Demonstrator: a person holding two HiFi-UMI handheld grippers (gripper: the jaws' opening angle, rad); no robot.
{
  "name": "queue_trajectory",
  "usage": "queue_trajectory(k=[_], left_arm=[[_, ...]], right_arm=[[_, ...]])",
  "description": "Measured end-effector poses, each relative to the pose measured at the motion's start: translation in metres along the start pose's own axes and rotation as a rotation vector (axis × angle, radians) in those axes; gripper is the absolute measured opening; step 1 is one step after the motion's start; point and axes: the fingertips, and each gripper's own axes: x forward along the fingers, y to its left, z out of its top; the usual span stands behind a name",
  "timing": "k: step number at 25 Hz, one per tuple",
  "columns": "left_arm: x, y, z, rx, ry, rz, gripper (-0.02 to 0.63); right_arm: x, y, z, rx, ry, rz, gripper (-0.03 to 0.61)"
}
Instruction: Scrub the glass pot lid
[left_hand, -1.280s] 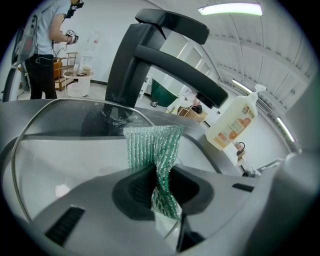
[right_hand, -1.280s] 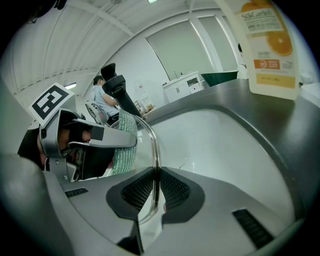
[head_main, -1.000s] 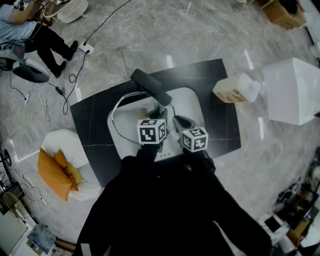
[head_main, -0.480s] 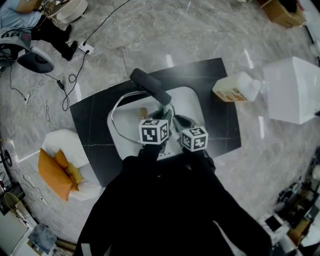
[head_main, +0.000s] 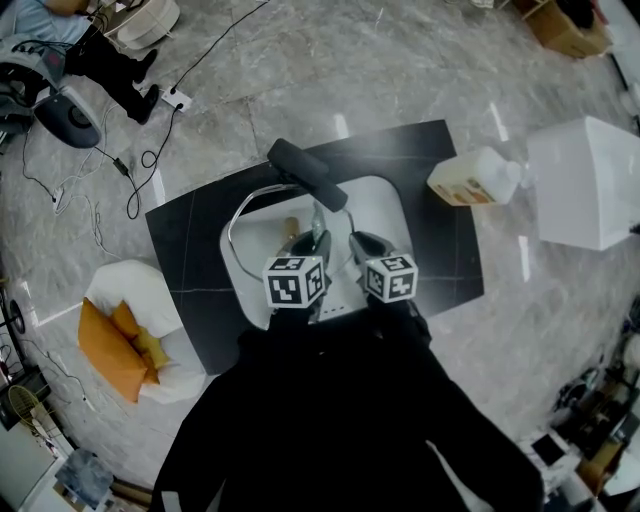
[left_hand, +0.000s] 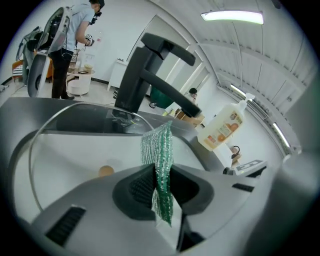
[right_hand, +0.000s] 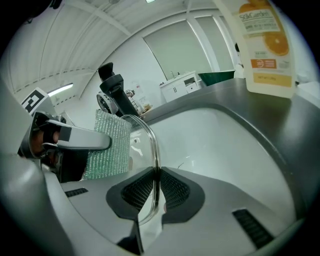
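Jaws of the left gripper (left_hand: 161, 176) are pressed together on a green mesh scrubbing pad (left_hand: 158, 150). The pad stands on edge between them, most of it sticking up beyond the jaw tips. Jaws of the right gripper (right_hand: 154, 186) are closed to a thin gap on the metal rim of the glass pot lid (right_hand: 150, 142), which passes straight down between the ridged pads.

The lid stands on its edge inside a white sink (head_main: 385, 210). From the left gripper view its rim curves up and over at the left, with a round wooden knob (left_hand: 105, 171) low on the glass. From the right gripper view the green pad hangs just left of the lid's rim, close to the glass; whether it touches cannot be made out.

From the head view the two grippers sit side by side at the near edge of the sink, each with a black-and-white marker cube, the left one (head_main: 297, 282) a little nearer than the right (head_main: 391, 277). Dark sleeves (head_main: 340, 420) reach up from the bottom of the frame.

A black faucet (head_main: 305, 172) leans over the far side of the sink. The sink is set in a dark counter (head_main: 190, 250). At the far right corner of the counter lies a white soap bottle (head_main: 475, 178) with an orange label. Farther right stands a white box (head_main: 590, 180).
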Motion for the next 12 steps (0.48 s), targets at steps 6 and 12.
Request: queue_trajectory(k=[6,12], left_arm=[[-0.056,0.043,-0.01,-0.013,-0.049,0.102,0.064],[-0.1,0.094,-0.022,-0.041,-0.081,0.239,0.064]], right_arm=[[-0.001,-0.001,0.0,-0.003,0.008,-0.012,0.046],[0.001,-0.002,-0.001,-0.012,0.008,-0.013,0.046]])
